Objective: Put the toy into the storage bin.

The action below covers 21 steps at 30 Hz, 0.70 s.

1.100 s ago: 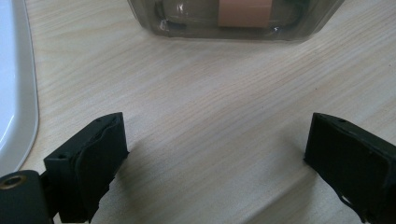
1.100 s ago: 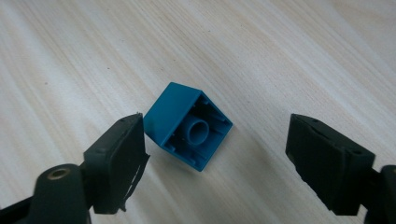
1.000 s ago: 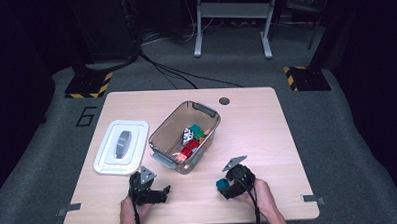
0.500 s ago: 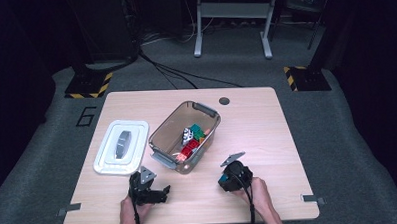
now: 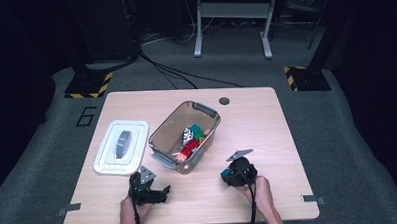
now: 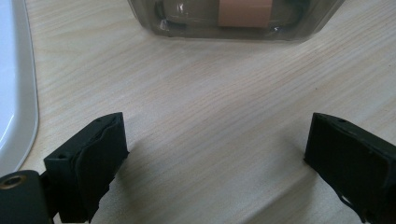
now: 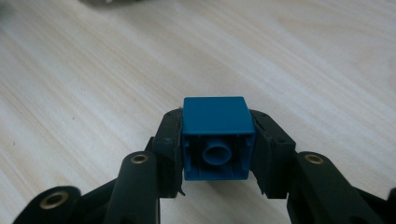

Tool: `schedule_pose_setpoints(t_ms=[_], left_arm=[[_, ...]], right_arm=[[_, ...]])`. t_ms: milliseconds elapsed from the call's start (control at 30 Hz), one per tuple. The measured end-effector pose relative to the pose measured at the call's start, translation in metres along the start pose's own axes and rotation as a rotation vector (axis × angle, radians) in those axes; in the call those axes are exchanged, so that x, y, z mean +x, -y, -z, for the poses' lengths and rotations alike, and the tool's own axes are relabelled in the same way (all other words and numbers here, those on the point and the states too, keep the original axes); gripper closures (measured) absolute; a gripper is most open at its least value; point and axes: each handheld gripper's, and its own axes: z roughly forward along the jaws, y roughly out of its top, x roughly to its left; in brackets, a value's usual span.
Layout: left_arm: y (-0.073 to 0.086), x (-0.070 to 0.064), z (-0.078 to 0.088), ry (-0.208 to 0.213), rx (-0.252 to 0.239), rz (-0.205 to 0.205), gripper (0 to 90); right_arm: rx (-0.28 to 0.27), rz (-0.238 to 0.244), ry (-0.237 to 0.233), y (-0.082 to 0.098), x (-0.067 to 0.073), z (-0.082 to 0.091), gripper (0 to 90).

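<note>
Brick (image 7: 214,135), blue and hollow side toward the camera, sits clamped between the pads of the right hand-held gripper (image 7: 215,140), whose jaws have just been closing onto it. From the high view that gripper (image 5: 237,171) is near the front edge of the surface (image 5: 267,124), right of centre, and the brick (image 5: 225,173) shows only as a small blue patch at its tip. The left hand-held gripper (image 5: 148,188) rests at the front left, its jaws spread wide with only bare wood between them (image 6: 215,154). Just beyond stands a clear bin (image 5: 163,139) holding coloured bricks too small to tell apart; its near wall (image 6: 233,28) is cut off in the left gripper view. A white lid (image 5: 120,147) lies beside the bin.
</note>
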Motion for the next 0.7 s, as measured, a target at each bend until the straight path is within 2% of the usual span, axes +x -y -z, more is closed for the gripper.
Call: schedule_pose_setpoints(t_ms=[67, 200, 267, 500, 700], left_arm=[[0.000, 0.000, 0.000, 0.000, -0.002, 0.004, 5.4], [0.000, 0.000, 0.000, -0.001, -0.003, 0.005, 5.4], [0.000, 0.000, 0.000, -0.001, -0.002, 0.004, 5.4], [0.000, 0.000, 0.000, 0.001, -0.001, 0.004, 5.4], [0.000, 0.001, 0.000, 0.003, 0.001, 0.002, 5.4]], right_arm=[[-0.019, -0.023, 0.009, -0.003, -0.003, 0.001, 58.5], [-0.031, -0.040, 0.000, -0.011, -0.010, 0.005, 58.5], [-0.043, -0.048, 0.012, -0.016, -0.013, 0.007, 58.5], [-0.071, -0.056, 0.004, -0.037, -0.019, 0.020, 58.5], [-0.086, -0.049, 0.014, -0.054, -0.020, 0.029, 58.6]])
